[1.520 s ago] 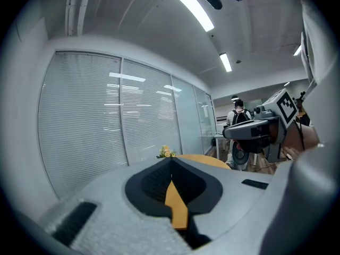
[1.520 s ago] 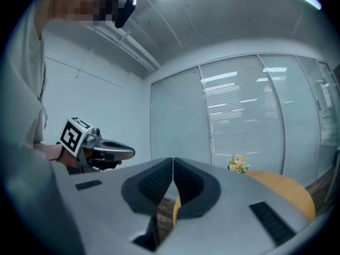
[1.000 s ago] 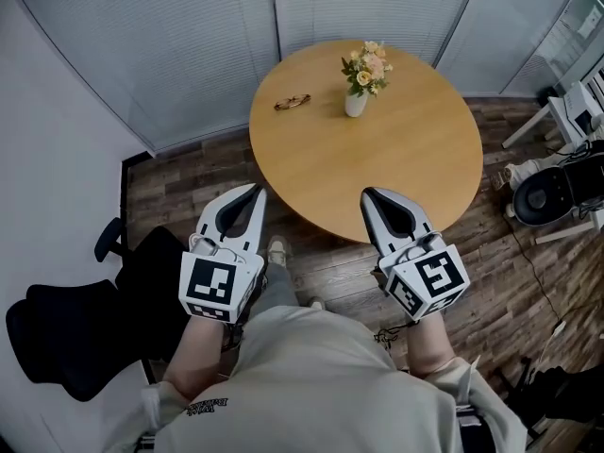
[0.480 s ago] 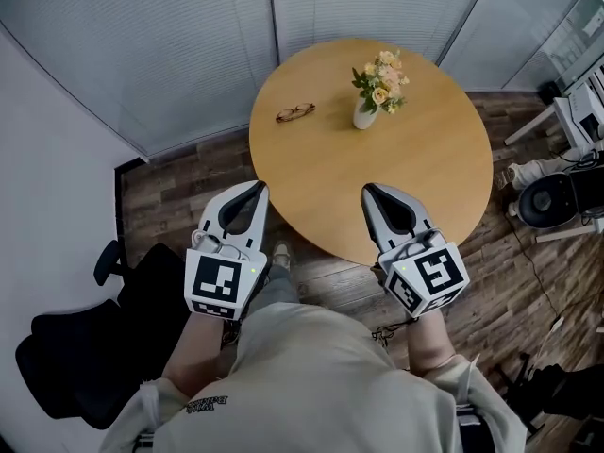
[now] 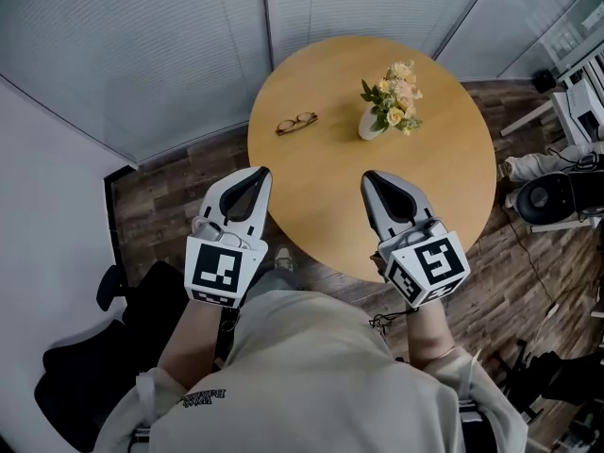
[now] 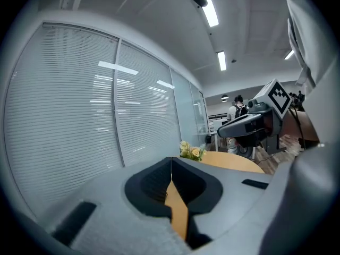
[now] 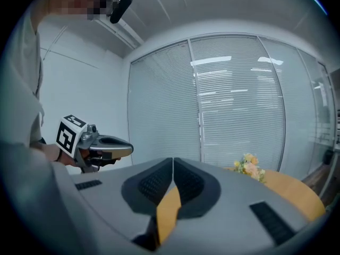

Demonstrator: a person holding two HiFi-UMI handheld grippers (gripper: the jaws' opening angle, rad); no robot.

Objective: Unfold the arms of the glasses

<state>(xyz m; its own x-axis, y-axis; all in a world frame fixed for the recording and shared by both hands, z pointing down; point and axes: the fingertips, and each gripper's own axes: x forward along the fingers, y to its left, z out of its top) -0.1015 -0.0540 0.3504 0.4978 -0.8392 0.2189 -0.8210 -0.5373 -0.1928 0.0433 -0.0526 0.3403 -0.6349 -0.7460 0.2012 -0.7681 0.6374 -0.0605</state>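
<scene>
Folded dark-rimmed glasses (image 5: 296, 123) lie on the round wooden table (image 5: 444, 196), toward its far left. Both grippers are far short of them and hold nothing. My left gripper (image 5: 261, 172) hangs at the table's near left edge, jaws shut, their tips meeting (image 6: 171, 160) in its own view. My right gripper (image 5: 368, 176) is over the near part of the table, also shut (image 7: 172, 160). Each gripper view shows the other gripper: the right one (image 6: 254, 124) and the left one (image 7: 100, 147). Neither gripper view shows the glasses.
A white vase of yellow and pink flowers (image 5: 389, 109) stands right of the glasses, mid-table. A black office chair (image 5: 80, 390) is at the lower left. Blinds close off the far side. A black round device (image 5: 545, 196) and white furniture sit on the right.
I have stepped toward the table. Both shut grippers went forward together, from over the floor to the table's near edge. The glasses and vase have not shifted on the table.
</scene>
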